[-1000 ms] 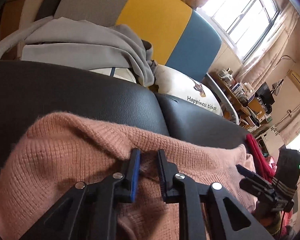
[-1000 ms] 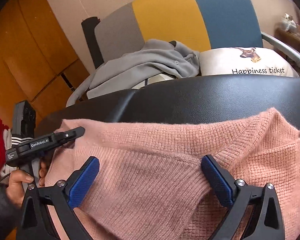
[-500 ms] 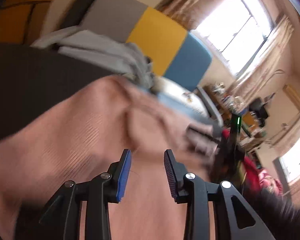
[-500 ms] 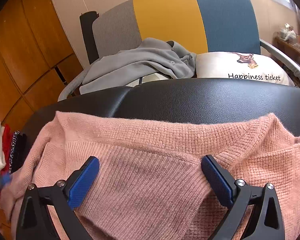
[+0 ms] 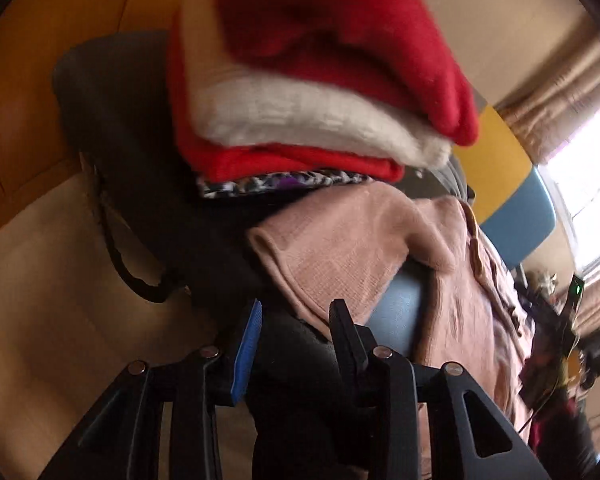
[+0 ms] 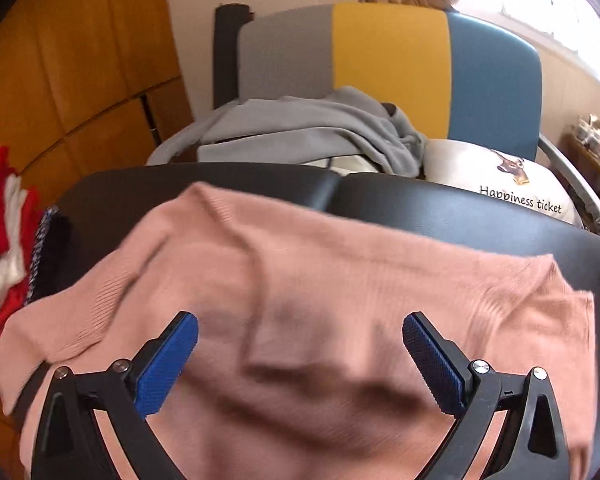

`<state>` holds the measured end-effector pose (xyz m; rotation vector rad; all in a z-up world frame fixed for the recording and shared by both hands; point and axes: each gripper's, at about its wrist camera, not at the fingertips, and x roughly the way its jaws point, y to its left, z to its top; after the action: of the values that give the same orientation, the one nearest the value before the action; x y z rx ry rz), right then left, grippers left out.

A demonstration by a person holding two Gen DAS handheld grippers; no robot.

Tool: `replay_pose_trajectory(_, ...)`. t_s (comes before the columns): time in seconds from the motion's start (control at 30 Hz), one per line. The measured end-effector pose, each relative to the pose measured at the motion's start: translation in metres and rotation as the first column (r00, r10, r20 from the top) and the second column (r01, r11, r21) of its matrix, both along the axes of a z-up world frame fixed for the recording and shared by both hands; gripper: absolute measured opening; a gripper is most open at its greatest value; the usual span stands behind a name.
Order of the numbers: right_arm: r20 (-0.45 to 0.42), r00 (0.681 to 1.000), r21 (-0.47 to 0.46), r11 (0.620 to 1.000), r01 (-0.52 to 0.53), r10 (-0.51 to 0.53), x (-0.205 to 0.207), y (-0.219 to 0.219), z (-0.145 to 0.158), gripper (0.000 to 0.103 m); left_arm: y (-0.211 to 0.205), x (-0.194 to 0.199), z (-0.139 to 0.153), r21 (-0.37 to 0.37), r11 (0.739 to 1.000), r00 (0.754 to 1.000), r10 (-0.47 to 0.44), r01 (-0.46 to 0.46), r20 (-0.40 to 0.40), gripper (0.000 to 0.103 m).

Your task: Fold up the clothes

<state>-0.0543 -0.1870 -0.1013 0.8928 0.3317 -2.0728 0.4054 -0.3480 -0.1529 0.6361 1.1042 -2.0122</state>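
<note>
Pink ribbed knit sweater [image 6: 340, 280] fills the lower frame on the black padded table [image 6: 440, 208]; the right gripper [image 6: 300, 344] gapes wide above it, the left gripper [image 5: 294, 320] parted, both empty.

1. A pink knitted sweater [image 6: 340, 280] lay spread on a black padded surface, its ribbed weave visible where the picture was sharp.
2. It was partly folded – one flap was laid over the body and made a raised crease down the middle.
3. A sleeve [image 6: 60, 328] trailed towards the surface's left edge, its cuff hanging just over the side.
4. From the left wrist view the sweater [image 5: 380, 248] ran away to the right, with a rounded folded corner nearest the camera.
5. Beside it stood a stack of folded clothes [image 5: 308, 120] – red on top, white between, red below, a patterned black-and-white piece underneath.
</note>
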Motion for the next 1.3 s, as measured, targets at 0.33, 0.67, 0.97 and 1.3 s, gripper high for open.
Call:
replay_pose_trajectory(0.33,-0.055,0.993,0.074,0.991,0.112,-0.108,0.000,-0.010,-0.022,0.103,-0.024,-0.006,-0.015,0.016,0.998,0.998,0.055,-0.055,0.000,0.048)
replay_pose_trajectory(0.67,-0.036,0.992,0.160,0.979,0.124,-0.120,-0.013,-0.017,-0.043,0.103,-0.013,-0.045,-0.009,-0.099,0.994,0.986,0.058,-0.042,0.160,0.008)
replay_pose_trajectory(0.97,-0.009,0.994,0.114,0.987,0.114,-0.113,-0.018,-0.010,-0.042,0.103,-0.005,-0.078,0.064,-0.119,0.990,0.996,-0.076,0.070,-0.049,0.005)
replay_pose_trajectory(1.3,0.045,0.994,0.032,0.995,0.097,-0.099,-0.019,0.000,-0.040,0.103,-0.025,-0.201,0.203,-0.263,0.920,0.852,-0.375,0.292,-0.366,0.005)
